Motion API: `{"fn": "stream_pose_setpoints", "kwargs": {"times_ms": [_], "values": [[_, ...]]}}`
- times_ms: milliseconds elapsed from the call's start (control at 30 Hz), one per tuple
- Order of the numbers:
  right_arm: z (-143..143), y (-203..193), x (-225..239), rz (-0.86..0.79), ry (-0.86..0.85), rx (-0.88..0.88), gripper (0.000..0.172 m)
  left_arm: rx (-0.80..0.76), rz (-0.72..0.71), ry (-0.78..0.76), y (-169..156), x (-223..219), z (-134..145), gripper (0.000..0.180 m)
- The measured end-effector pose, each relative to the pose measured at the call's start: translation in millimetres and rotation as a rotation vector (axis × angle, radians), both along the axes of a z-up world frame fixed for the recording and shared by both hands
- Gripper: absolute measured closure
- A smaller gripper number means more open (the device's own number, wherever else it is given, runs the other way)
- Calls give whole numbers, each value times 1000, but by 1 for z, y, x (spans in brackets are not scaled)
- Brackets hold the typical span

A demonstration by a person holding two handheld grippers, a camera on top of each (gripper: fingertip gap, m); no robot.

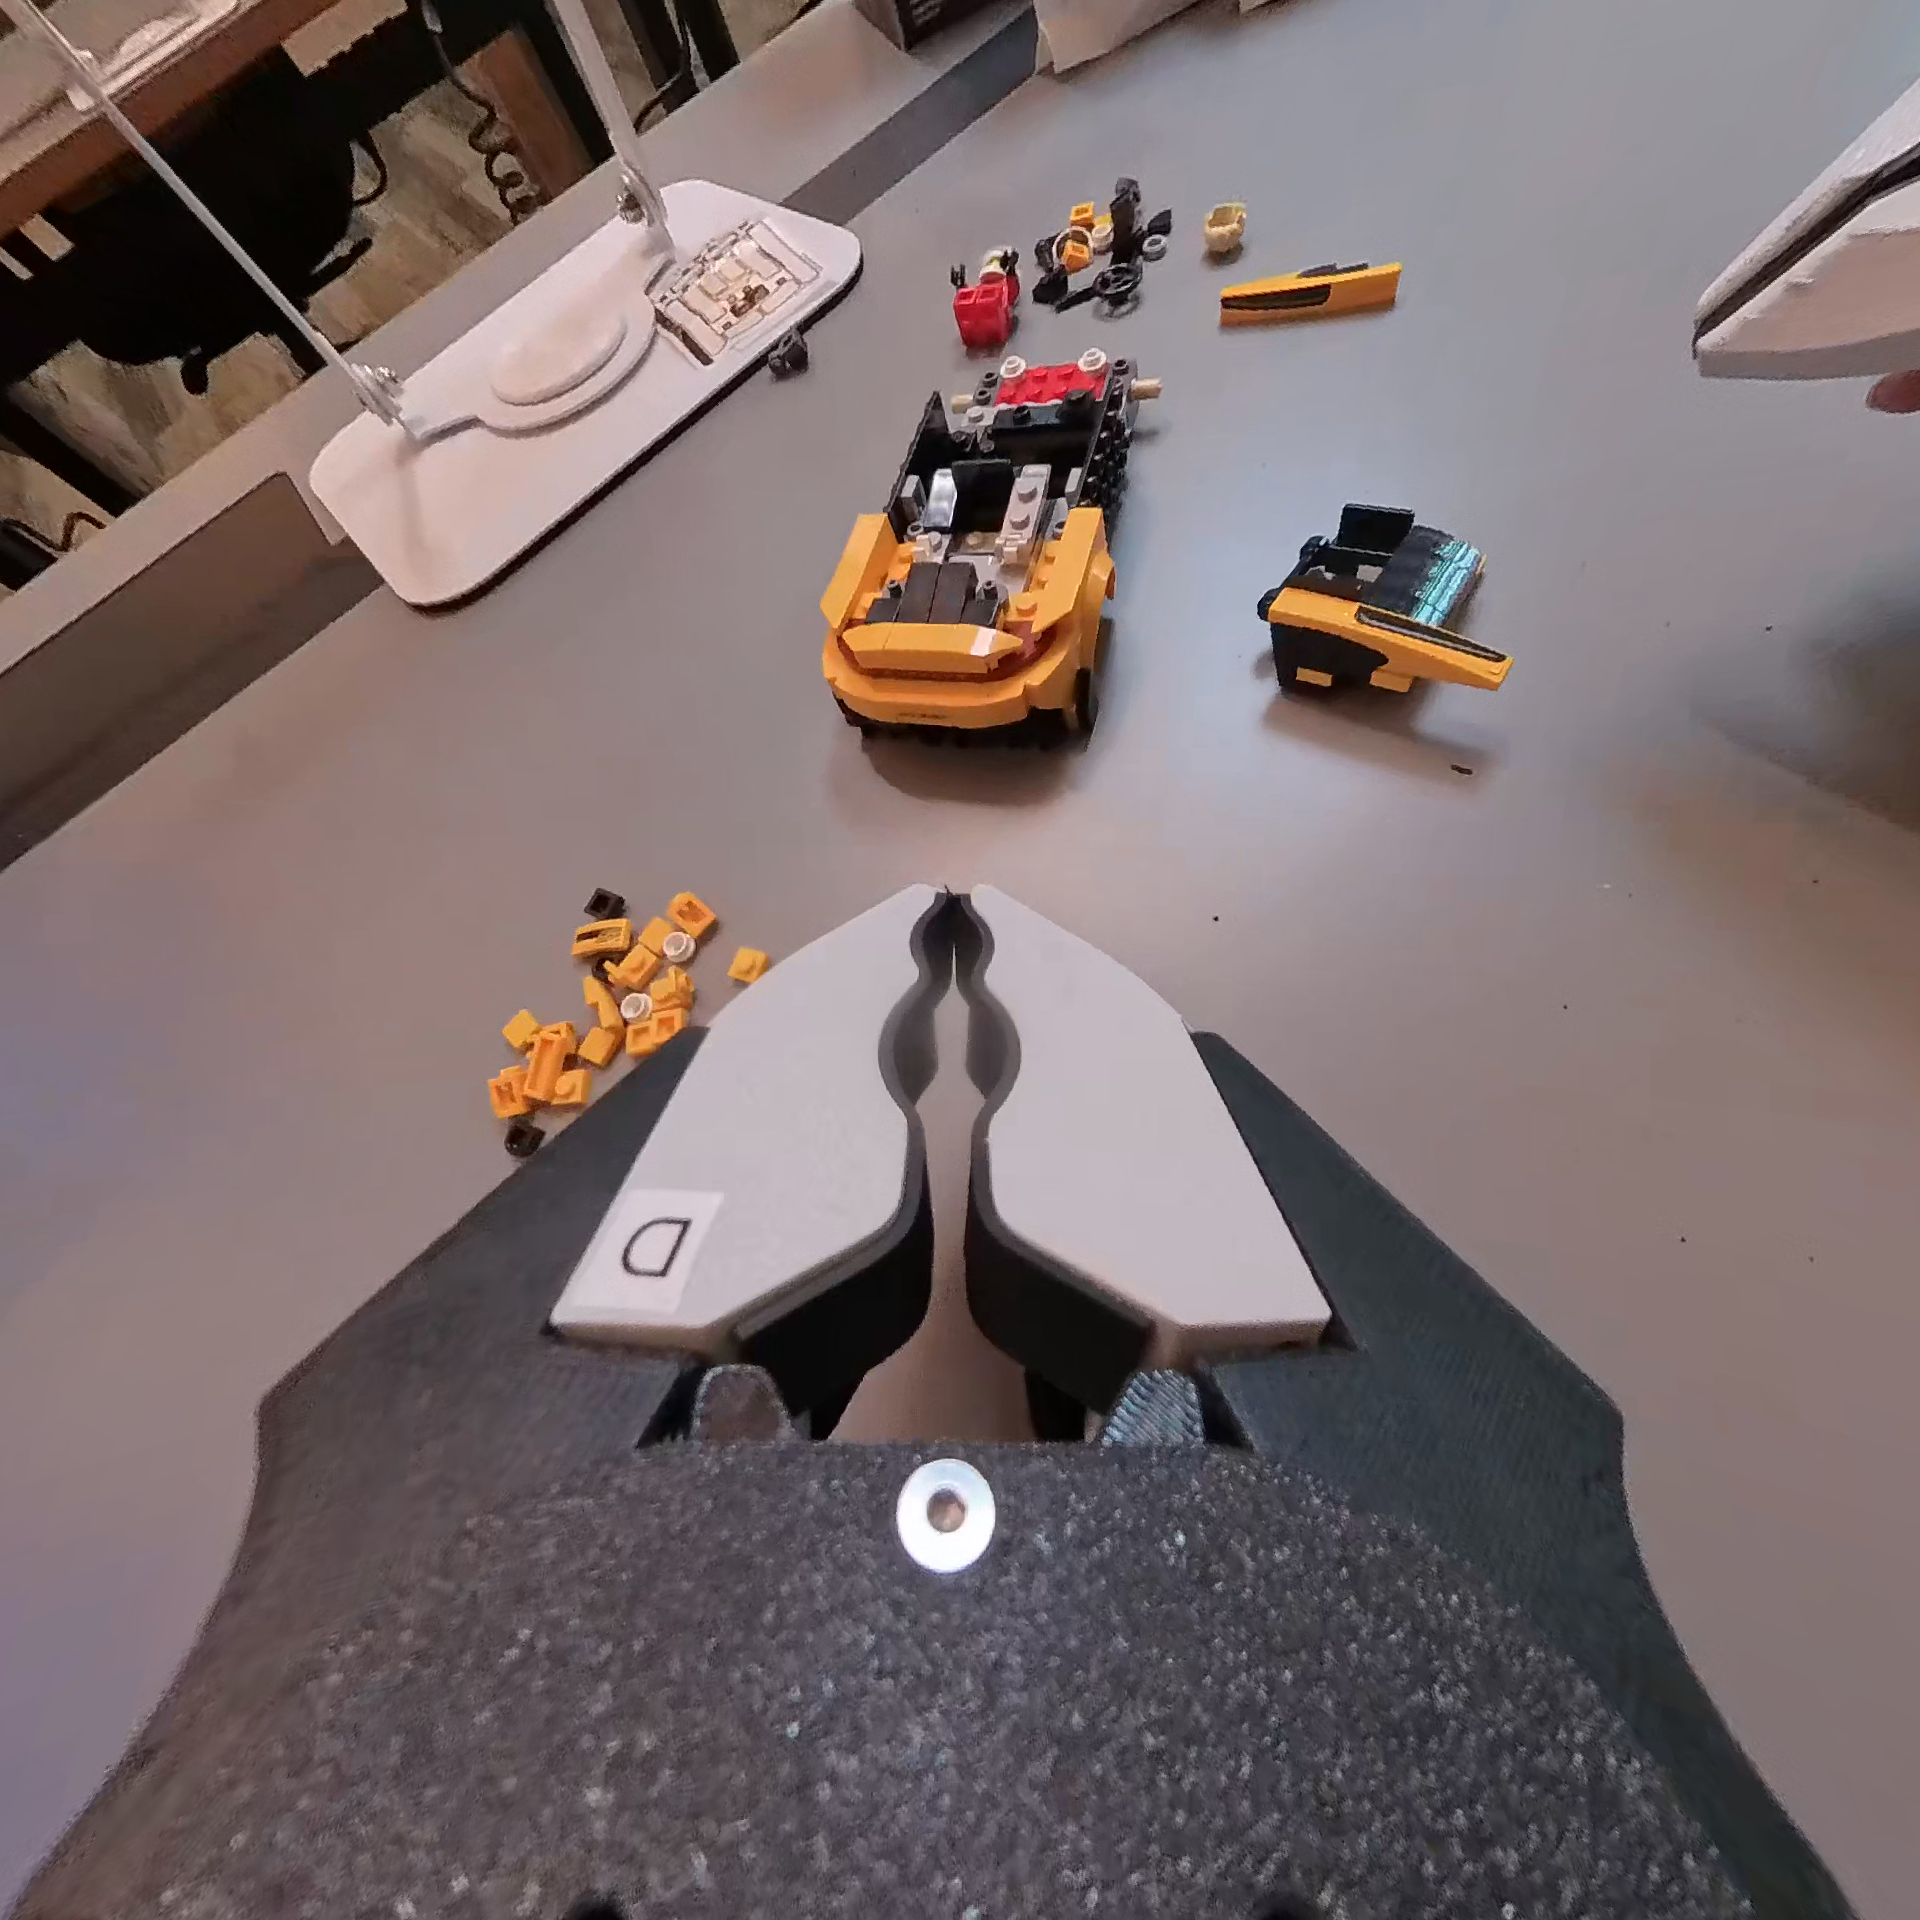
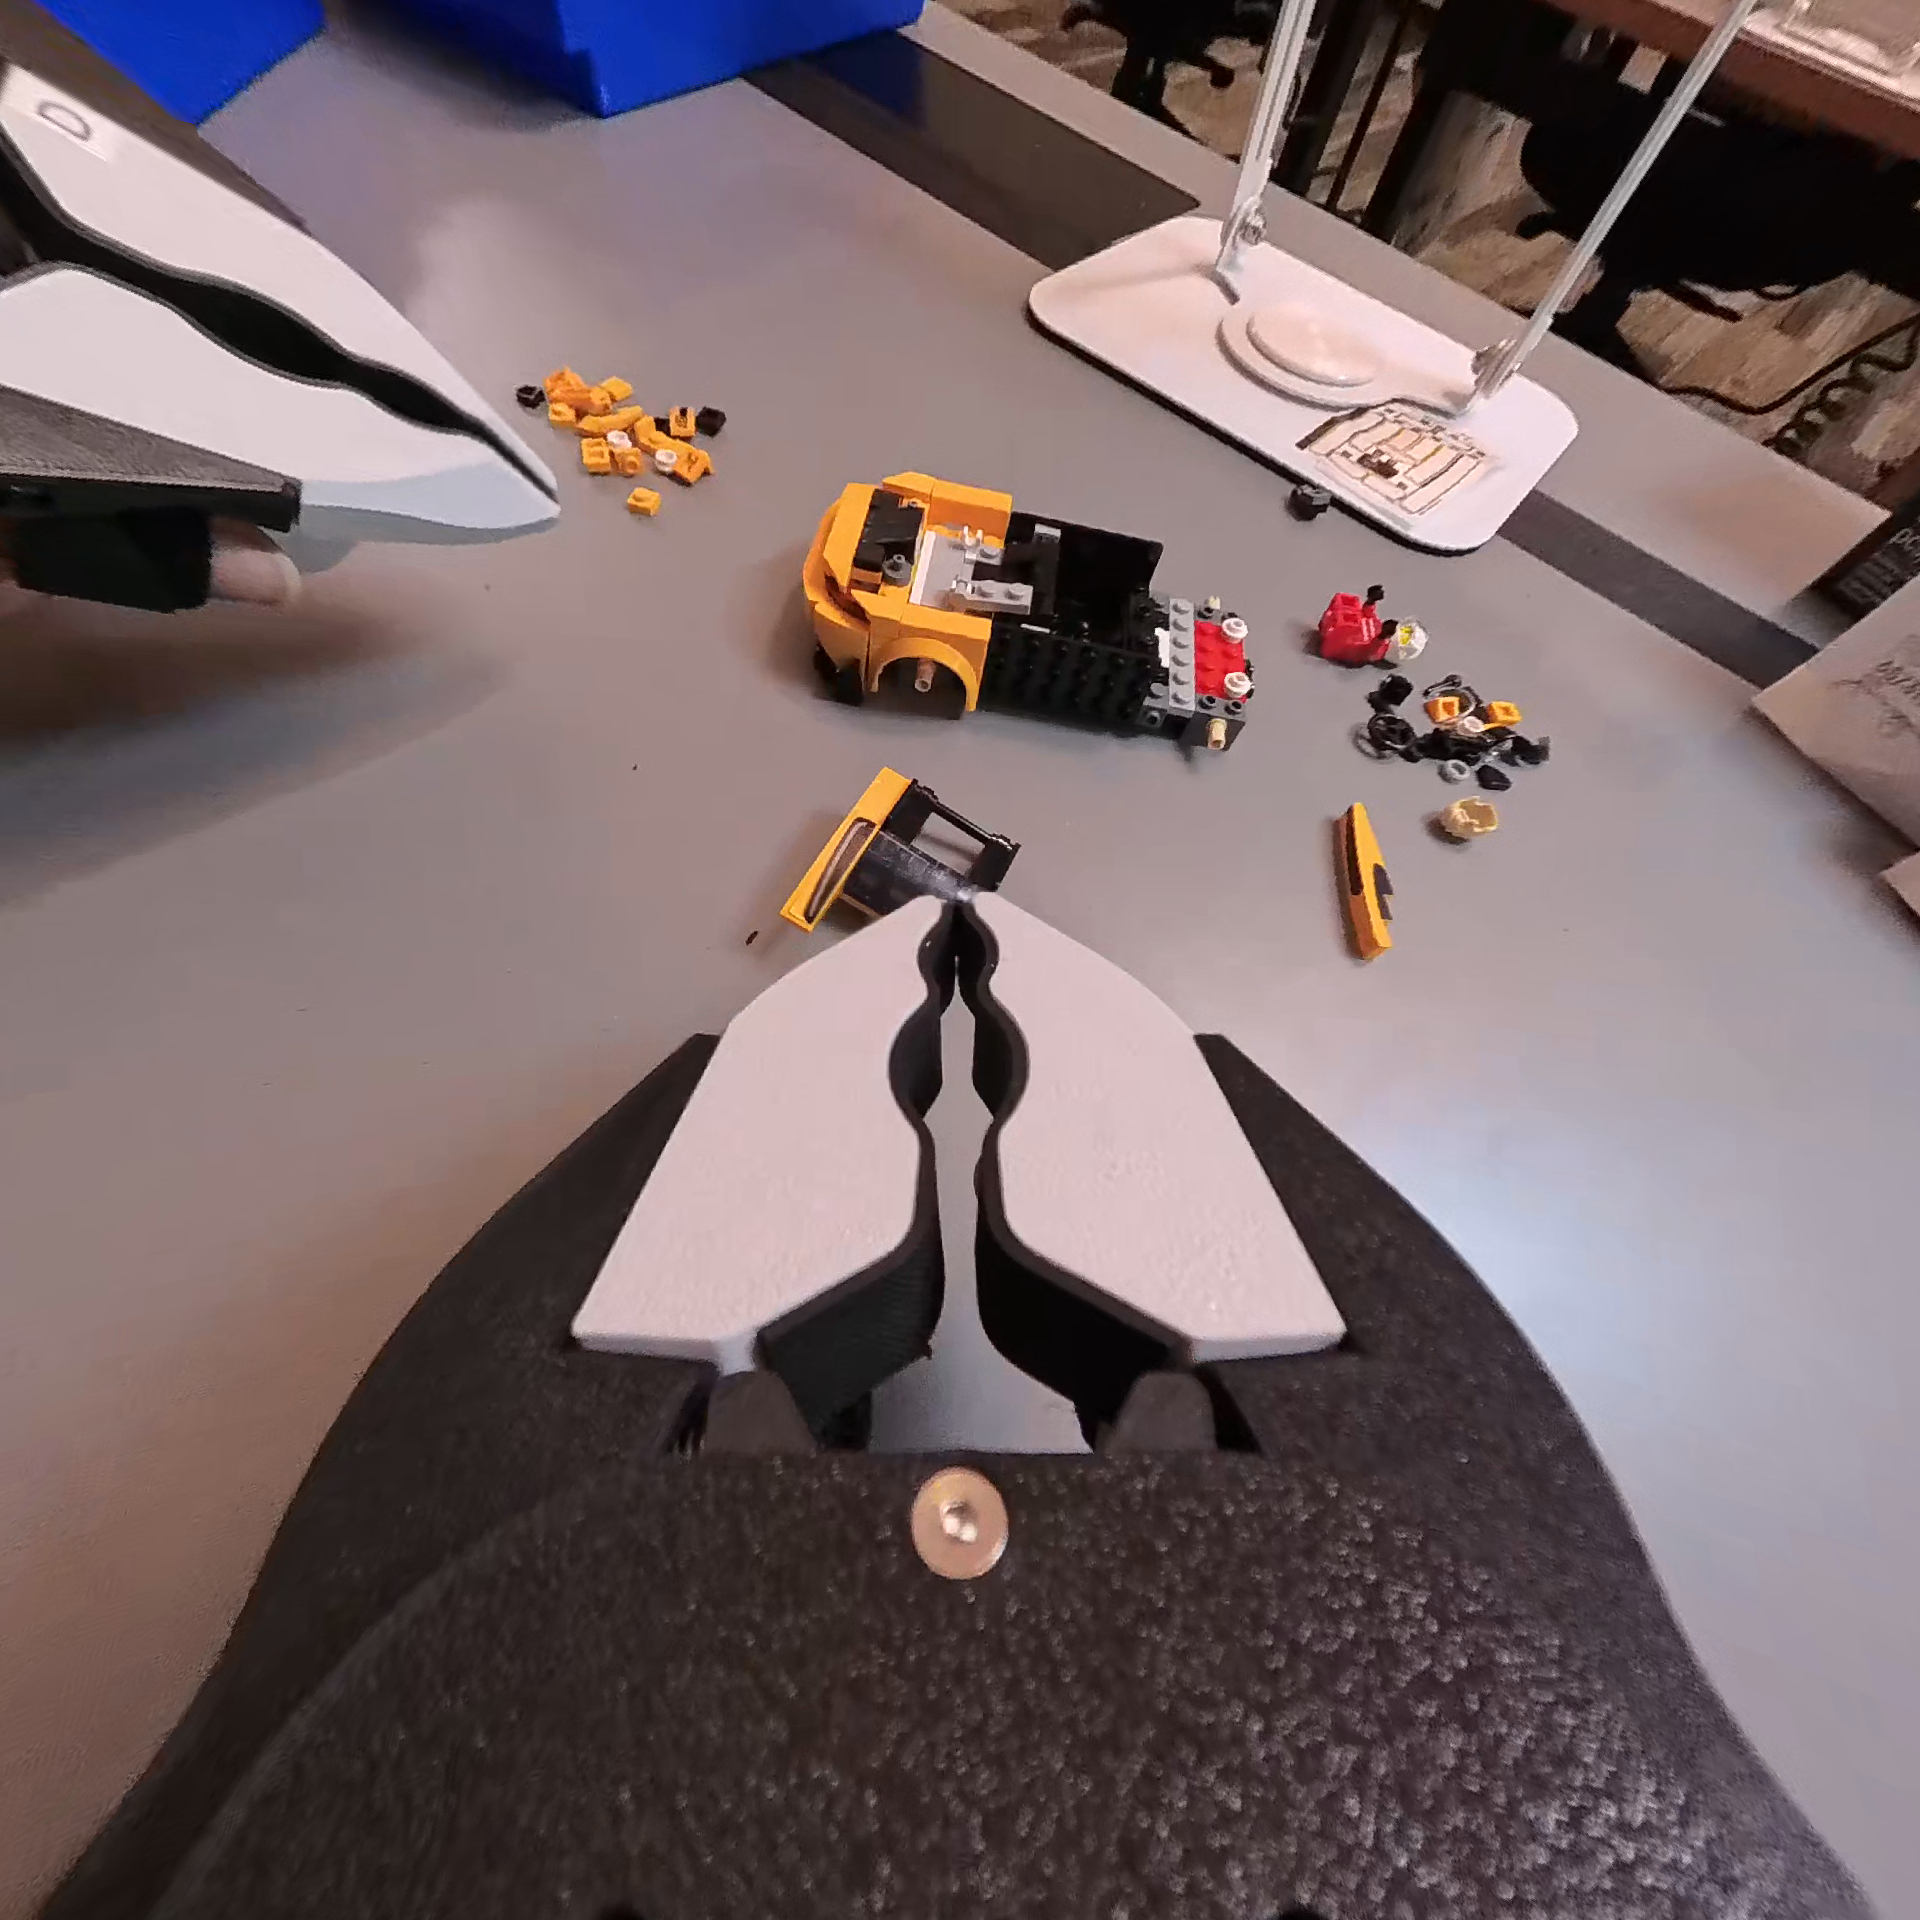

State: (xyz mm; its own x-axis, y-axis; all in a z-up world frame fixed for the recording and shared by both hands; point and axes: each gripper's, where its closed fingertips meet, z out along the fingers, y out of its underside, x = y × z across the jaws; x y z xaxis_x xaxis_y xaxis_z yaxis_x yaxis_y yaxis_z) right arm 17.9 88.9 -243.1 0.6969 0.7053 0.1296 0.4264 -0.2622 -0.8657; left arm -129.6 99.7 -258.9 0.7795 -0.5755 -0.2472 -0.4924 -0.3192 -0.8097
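My left gripper is shut with nothing between its pads, hovering over the grey table. A pile of small yellow bricks lies just to its left. A partly built yellow and black brick car stands ahead of it. My right gripper is shut with nothing between its pads, its tips just in front of a yellow and black roof section that lies on the table. The car is beyond that. Each gripper also shows in the other's view, the left gripper and the right gripper.
A yellow wedge panel, a tan piece, a heap of small black parts and a red piece lie to the right. A white stand base with clear legs sits at the back. Blue boxes stand far left. Left tips to right tips: about 15 centimeters. To the tan piece: right tips about 20 centimeters, left tips about 25 centimeters. Seen from the left wrist view as well.
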Motion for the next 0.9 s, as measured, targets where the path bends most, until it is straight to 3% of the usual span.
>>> {"fn": "stream_pose_setpoints", "kwargs": {"times_ms": [467, 900], "values": [[-21, -3, -4, 9, -42, -44, 172, -4, -43, 3, -10, 4, -2, 180], [-18, -7, -8, 25, -67, -8, 172, 13, -25, 40, -10, 1, -2, 180]]}}
